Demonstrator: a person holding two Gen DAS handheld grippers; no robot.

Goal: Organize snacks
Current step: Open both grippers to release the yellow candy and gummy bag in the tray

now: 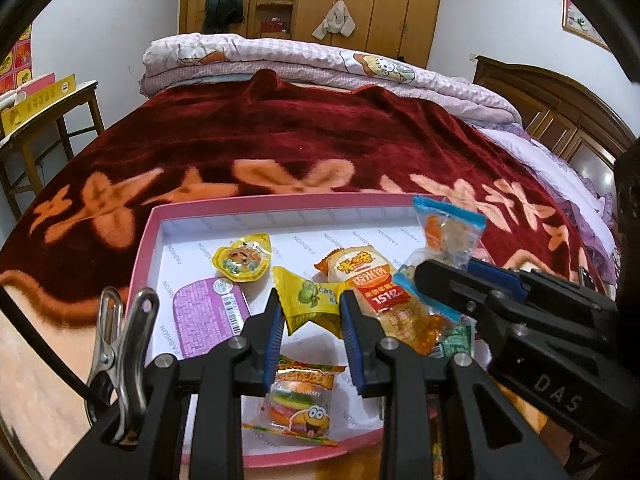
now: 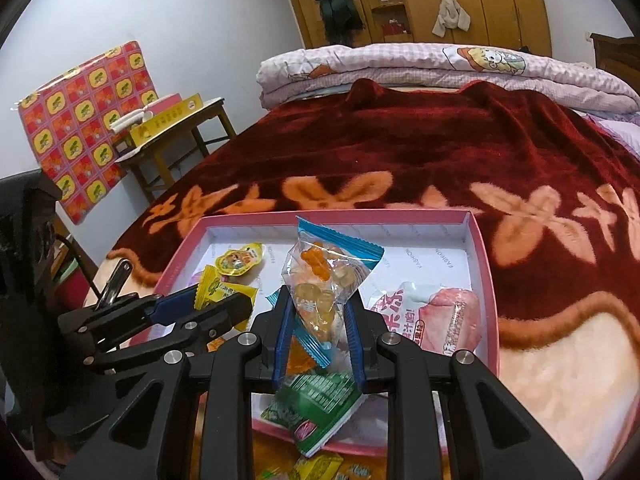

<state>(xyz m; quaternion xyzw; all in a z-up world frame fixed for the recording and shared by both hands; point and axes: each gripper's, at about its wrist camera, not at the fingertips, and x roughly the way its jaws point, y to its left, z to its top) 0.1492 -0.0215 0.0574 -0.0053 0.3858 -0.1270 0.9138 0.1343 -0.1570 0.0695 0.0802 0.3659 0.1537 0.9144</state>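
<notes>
**me:** Running the rig remotely, snack sorting on the bed. My right hand-held gripper (image 2: 318,316) is clamped on a clear gummy bag with blue ends (image 2: 328,276), holding it upright over the pink box (image 2: 486,280). My left hand-held gripper (image 1: 308,320) has its blue pads around the yellow candy packet (image 1: 310,300). They look pressed against its sides, but from this angle I honestly can't swear it's a firm grip and not just bracketing it.

**other:** What's your worry from here?

**me:** Mostly crowding. The two hand-held grippers sit right next to each other over the box's near half, so if I swing either one sideways the fingers could knock. The gummy bag is pinched low, and its top flops free above the fingers. A quick move could let the slippery film slide out and drop onto the green packet (image 2: 316,404) hanging over the near rim, maybe tipping that one off onto the blanket (image 2: 400,140).

**other:** And the left?

**me:** The yellow packet is caught by its middle with crimped ends sticking out. The rice cracker pack (image 1: 360,270) lies just beside it, and the burger gummy (image 1: 300,404) sits below, between the fingers' bases. Dragging instead of lifting would shove those around. The box is also on soft bedding, so pressing down could tilt it.
</notes>
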